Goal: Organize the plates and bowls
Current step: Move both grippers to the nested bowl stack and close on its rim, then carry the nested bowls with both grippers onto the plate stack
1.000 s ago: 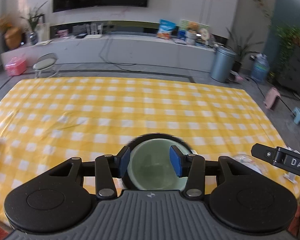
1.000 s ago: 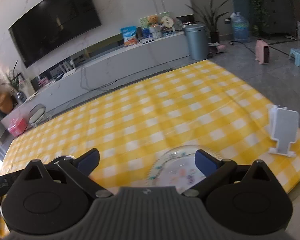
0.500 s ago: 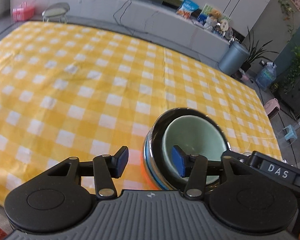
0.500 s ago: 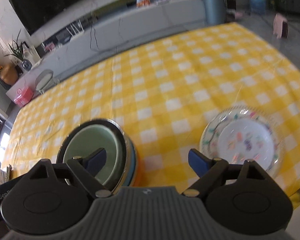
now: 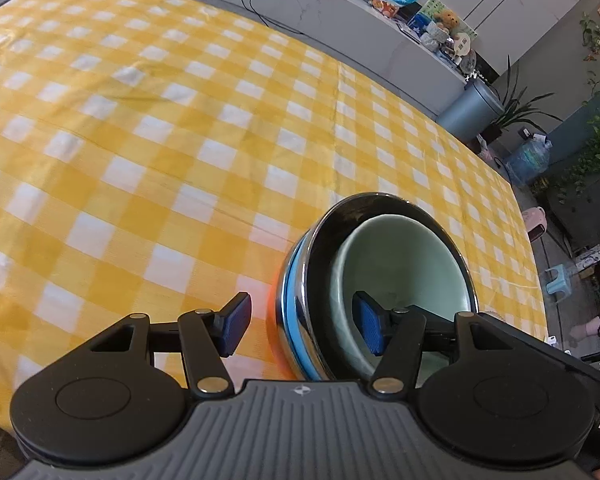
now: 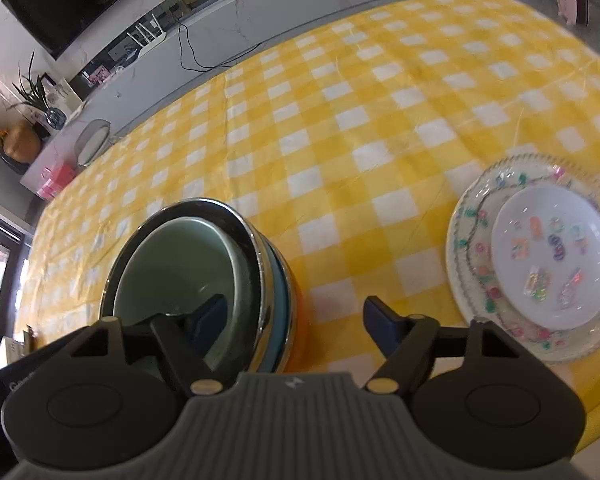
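Straddling the rim of the nested bowl stack [image 5: 380,264] near the counter [image 5: 140,120] edge: left claw [image 5: 300,326] widening, right claw [image 6: 296,320] narrowing, neither yet pressing. Seating both evenly before lifting. Plates [image 6: 540,256] sitting apart, rightward.

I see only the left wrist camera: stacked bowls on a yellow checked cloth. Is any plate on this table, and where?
Observer: Yes. A clear patterned plate lies right of the bowl stack, apart from it.
Operator: Is something on it?
Observer: A smaller white plate with coloured marks sits in it.
Operator: Where is the right gripper?
Observer: The right gripper straddles the stack's wall, one side inside the green bowl; its fingers are closing, not yet pressing.
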